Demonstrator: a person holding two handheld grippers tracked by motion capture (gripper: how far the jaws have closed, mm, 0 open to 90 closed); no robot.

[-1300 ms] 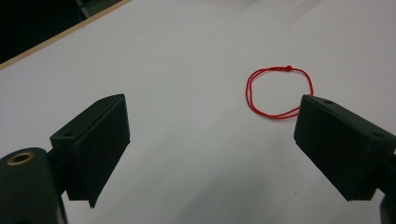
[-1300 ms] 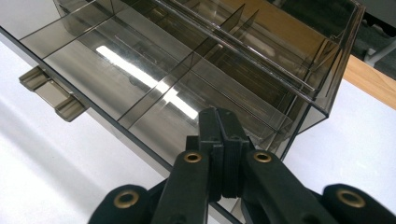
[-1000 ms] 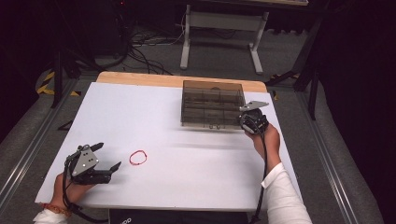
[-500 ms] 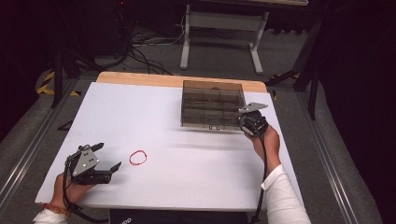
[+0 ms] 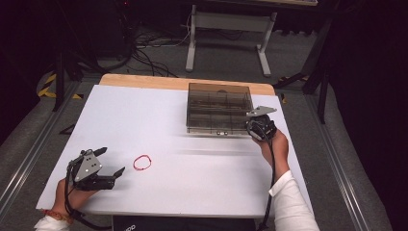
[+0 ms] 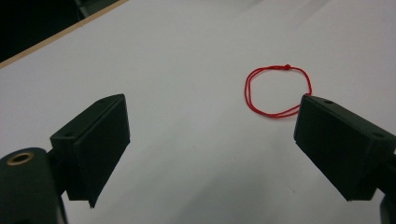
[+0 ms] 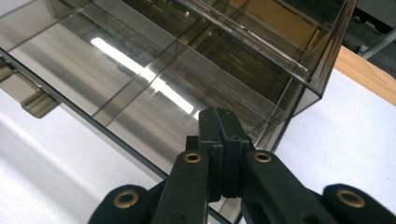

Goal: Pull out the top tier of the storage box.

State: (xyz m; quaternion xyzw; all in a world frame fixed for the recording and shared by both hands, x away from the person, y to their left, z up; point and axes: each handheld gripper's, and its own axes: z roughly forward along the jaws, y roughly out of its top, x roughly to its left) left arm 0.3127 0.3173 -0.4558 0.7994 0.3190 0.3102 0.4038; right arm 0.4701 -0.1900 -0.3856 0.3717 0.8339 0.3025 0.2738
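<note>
A red loop of thread (image 5: 143, 162) (image 6: 276, 91) lies flat on the white tabletop (image 5: 144, 115). My left gripper (image 5: 111, 161) (image 6: 210, 140) rests near the front left corner, open, its jaws wide apart and pointing toward the loop with nothing between them. The loop lies just beyond the right jaw's tip. A smoky clear plastic compartment box (image 5: 219, 108) (image 7: 177, 60) with its lid closed sits at the back right. My right gripper (image 5: 254, 126) (image 7: 219, 121) is at the box's near right corner, shut with its jaws pressed together, tips against the lid.
The box has latches (image 5: 221, 132) on its front side. A tan wooden strip (image 5: 144, 82) runs along the table's far edge. Beyond it are cables and a white metal stand (image 5: 228, 29) on the floor.
</note>
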